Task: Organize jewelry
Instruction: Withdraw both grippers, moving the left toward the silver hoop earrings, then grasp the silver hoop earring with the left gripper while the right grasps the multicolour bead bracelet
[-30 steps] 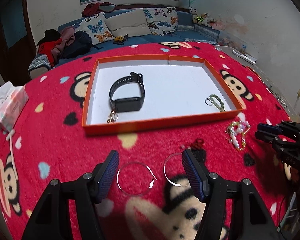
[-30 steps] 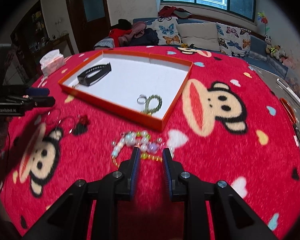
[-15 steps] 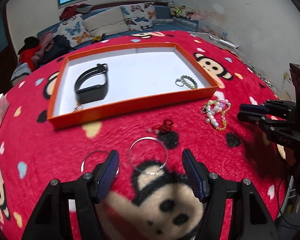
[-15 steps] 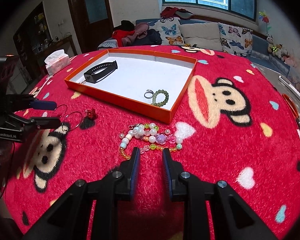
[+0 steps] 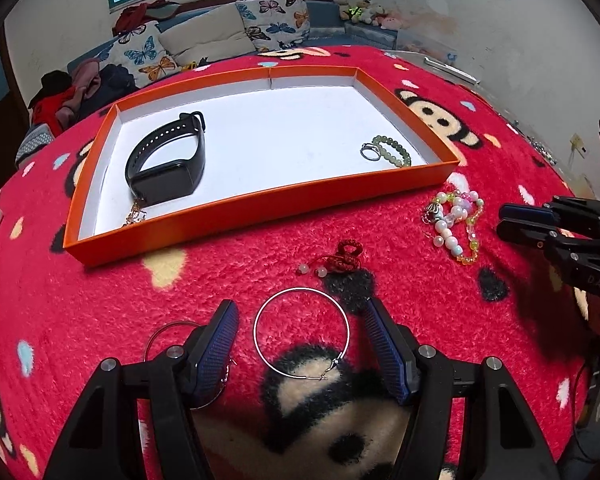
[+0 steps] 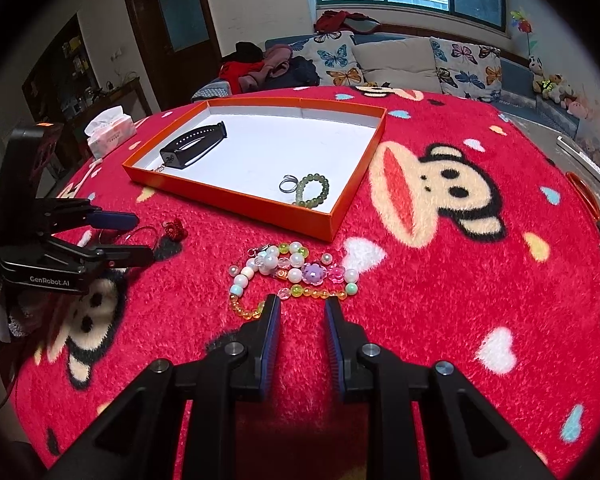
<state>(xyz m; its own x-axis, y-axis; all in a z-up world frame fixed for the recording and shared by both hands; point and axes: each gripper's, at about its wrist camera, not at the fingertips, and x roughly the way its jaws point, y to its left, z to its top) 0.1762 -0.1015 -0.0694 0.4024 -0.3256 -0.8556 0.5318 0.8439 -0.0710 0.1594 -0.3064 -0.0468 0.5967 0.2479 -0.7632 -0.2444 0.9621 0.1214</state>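
A big red blanket [image 5: 380, 208] with cartoon monkey faces covers the tabletop. On it sits a flat orange tray [image 5: 260, 204] with a white floor. The tray is the biggest thing, so every place here is told from it.

Inside the tray, at its left end, lies a black watch [image 5: 166, 164] on its side. A small gold chain [image 5: 134, 214] peeks out just beside the watch, near the tray's front wall. At the tray's right end lies a green bead bracelet [image 5: 394, 150], touching a little silver ring [image 5: 368, 153].

Outside the tray, in front of its right corner, lies a bright beaded bracelet [image 6: 292, 276] with white, yellow and purple beads. The right tongs [image 6: 300, 308] sit just in front of it. Their jaws are narrow and hold nothing.

In front of the tray's middle lies a small red knot charm [image 5: 346, 258] with two pale beads. Nearer than that lies a big silver hoop [image 5: 301, 332], flat on the blanket. The left tongs [image 5: 300, 344] stand wide, one jaw on each side of the hoop, not squeezing it. A second silver hoop [image 5: 168, 332] lies to the left, partly hidden behind the left jaw.
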